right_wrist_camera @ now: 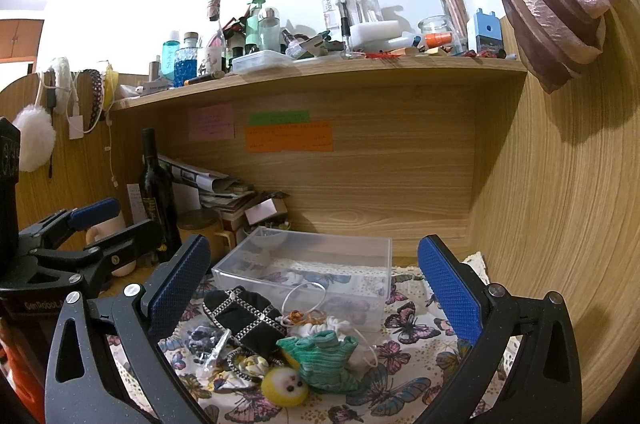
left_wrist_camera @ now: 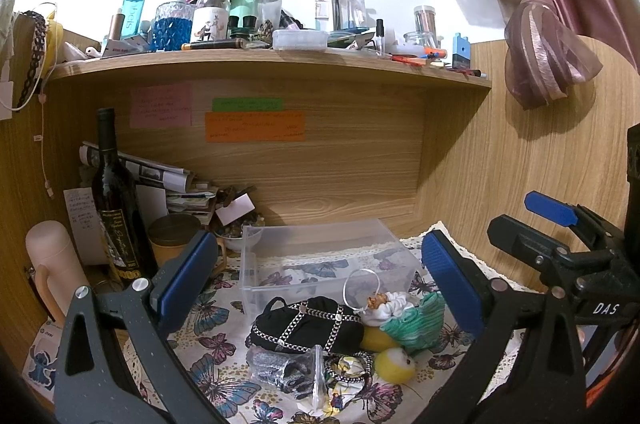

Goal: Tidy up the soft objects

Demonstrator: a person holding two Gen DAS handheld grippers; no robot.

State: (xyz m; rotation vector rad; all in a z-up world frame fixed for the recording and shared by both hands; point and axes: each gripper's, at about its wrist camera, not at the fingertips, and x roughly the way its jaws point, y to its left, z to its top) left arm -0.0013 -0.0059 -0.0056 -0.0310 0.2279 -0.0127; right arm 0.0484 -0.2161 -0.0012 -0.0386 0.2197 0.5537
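A heap of soft things lies on the butterfly cloth in front of a clear plastic box: a black pouch with chain trim, a green knitted piece, a white scrunchie pouch, yellow plush balls and a dark glittery item in a clear bag. My left gripper is open above the heap. My right gripper is open above the same heap, with the pouch, green piece, yellow ball and box in its view.
A dark wine bottle, a pink flask, a wooden-lid jar and stacked papers stand at the back left. A cluttered shelf runs overhead. A wooden side wall and curtain are on the right.
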